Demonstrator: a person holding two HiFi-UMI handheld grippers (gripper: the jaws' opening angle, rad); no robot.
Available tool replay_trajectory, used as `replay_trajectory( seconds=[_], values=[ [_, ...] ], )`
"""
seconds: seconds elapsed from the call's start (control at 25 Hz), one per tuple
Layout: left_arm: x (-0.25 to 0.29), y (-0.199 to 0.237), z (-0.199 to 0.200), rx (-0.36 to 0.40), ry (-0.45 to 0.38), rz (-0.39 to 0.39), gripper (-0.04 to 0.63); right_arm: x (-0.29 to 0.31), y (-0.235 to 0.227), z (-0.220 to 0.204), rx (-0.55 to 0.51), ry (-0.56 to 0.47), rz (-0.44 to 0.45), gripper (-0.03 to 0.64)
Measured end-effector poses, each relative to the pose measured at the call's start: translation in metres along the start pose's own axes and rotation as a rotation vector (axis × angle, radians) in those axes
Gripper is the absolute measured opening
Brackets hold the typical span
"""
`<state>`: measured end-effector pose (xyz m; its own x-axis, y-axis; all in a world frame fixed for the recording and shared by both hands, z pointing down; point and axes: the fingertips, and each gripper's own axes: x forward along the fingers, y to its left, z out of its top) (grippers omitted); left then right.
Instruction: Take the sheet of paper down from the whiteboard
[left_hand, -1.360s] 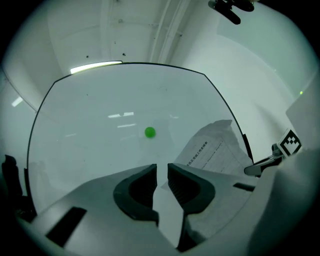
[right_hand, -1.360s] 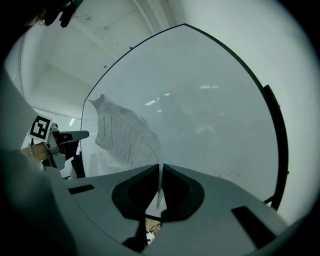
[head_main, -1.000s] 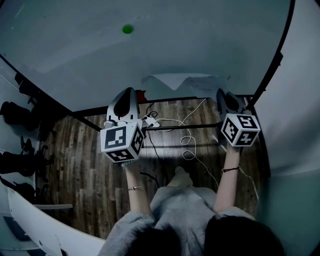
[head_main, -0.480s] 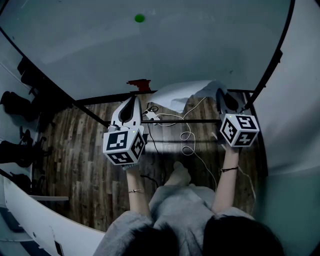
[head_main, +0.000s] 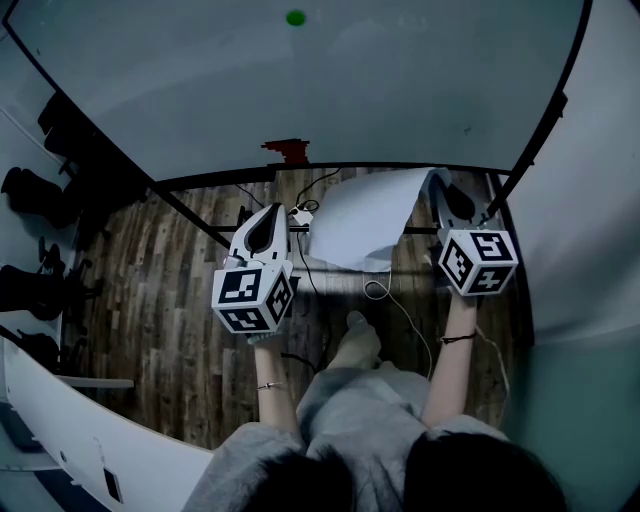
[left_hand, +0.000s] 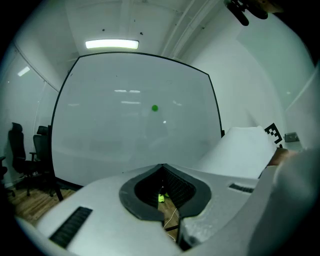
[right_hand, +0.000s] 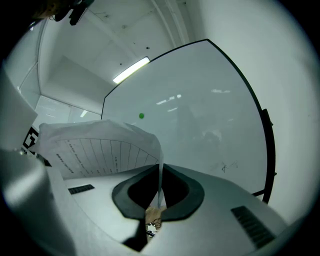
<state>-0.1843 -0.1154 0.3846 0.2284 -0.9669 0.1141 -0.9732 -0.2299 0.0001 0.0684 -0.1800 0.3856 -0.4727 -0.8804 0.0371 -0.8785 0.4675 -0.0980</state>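
Right gripper (head_main: 445, 185) is clamped on the edge of the paper (head_main: 358, 228). The sheet is clear of the whiteboard (head_main: 380, 90), sagging just below its bottom rail. Left gripper (head_main: 270, 215) is closed on nothing, also below the whiteboard's rail. A green magnet (head_main: 295, 18) sits high on the whiteboard.

The head view looks steeply down from above the person, with the whiteboard (head_main: 400, 90) across the top of the frame, the wood floor (head_main: 170, 300) below it and both arms at the bottom. The left claw view rides on the left claw (left_hand: 162, 167) and faces the whiteboard roughly level and fairly near, so it fills mid-frame. The right claw view, on the right claw (right_hand: 160, 167), sees the whiteboard obliquely, stretching rightward. All three share the whiteboard, its green magnet (head_main: 295, 17) and the sheet of paper (head_main: 360, 225).
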Motion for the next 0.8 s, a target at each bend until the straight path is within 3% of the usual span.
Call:
replay_trajectory(
  seconds=[0.8],
  values=[
    [-0.033, -0.010, -0.021, 0.000, 0.034, 0.004, 0.006, -0.016, 0.048, 0.003, -0.033, -0.031, 0.112, 0.002]
  ],
)
